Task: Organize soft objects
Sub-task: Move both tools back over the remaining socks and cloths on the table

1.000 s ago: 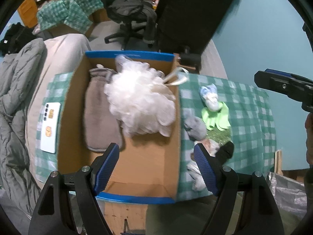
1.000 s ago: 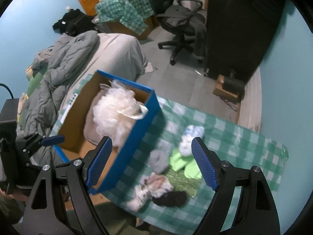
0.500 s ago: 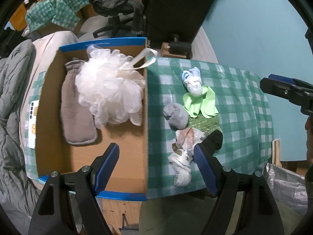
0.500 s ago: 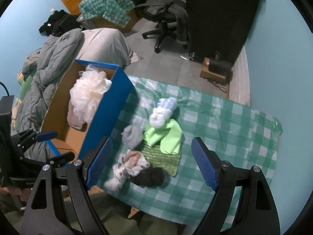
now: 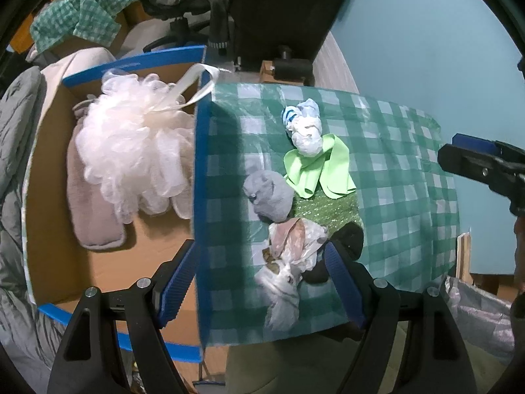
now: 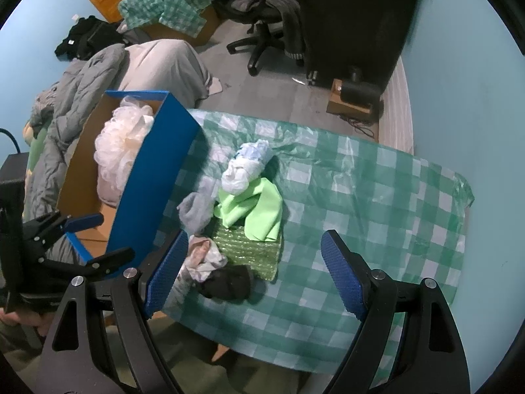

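Note:
A blue cardboard box (image 5: 200,170) (image 6: 154,177) holds a white bath pouf (image 5: 131,144) (image 6: 121,141) and a grey-brown mitt (image 5: 95,216). On the green checked cloth (image 5: 393,170) (image 6: 361,197) lie a blue-white sock ball (image 5: 305,128) (image 6: 246,164), a lime cloth (image 5: 321,170) (image 6: 256,210), a grey sock ball (image 5: 272,197) (image 6: 195,210), a sparkly green piece (image 6: 246,249), a pale crumpled cloth (image 5: 288,256) (image 6: 203,256) and a black sock (image 5: 347,236) (image 6: 229,282). My left gripper (image 5: 262,282) is open above the pale cloth. My right gripper (image 6: 256,279) is open above the black sock.
A grey quilted bed (image 6: 82,105) lies left of the box. An office chair (image 6: 262,6) and a dark cabinet (image 6: 354,16) stand behind the table. The teal wall (image 6: 459,82) is on the right. The table's front edge is close to both grippers.
My left gripper has moved right, from over the box to over the pile of soft things. My right gripper has also shifted right and nearer the pile. Both stayed open.

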### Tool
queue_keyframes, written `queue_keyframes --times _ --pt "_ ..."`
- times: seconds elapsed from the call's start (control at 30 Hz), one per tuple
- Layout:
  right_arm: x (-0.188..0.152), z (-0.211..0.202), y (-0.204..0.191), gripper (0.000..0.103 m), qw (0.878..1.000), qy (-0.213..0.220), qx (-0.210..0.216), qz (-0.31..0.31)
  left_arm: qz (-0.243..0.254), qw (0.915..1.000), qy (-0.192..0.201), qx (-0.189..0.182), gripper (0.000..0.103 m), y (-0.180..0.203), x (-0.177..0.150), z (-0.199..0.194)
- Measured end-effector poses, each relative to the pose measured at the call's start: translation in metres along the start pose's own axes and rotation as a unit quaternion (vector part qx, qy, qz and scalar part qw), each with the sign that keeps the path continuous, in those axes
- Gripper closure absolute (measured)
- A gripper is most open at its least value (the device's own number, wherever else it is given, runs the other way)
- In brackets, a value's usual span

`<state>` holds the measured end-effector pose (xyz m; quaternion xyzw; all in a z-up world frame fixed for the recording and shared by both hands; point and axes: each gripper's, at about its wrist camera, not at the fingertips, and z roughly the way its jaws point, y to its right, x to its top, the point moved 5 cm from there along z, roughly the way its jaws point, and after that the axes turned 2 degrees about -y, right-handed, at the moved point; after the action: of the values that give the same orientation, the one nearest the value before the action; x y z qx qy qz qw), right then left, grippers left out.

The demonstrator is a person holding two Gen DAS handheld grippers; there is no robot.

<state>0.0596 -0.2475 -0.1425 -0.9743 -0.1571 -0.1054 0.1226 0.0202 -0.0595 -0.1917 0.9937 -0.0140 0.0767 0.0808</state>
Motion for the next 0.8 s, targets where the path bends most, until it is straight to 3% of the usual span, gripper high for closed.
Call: queue_keyframes --times 0.33,0.8 --pt "0.002 0.025 0.020 0.020 1.000 -0.020 0.003 0.015 -0.010 0.9999 -0.012 -0.003 0.023 0.011 0.018 0.034" --pt "0.007 0.047 0.032 0.019 0.999 -0.038 0.006 0.019 -0.053 0.9983 -0.023 -0.007 0.023 -0.004 0.043 0.057"
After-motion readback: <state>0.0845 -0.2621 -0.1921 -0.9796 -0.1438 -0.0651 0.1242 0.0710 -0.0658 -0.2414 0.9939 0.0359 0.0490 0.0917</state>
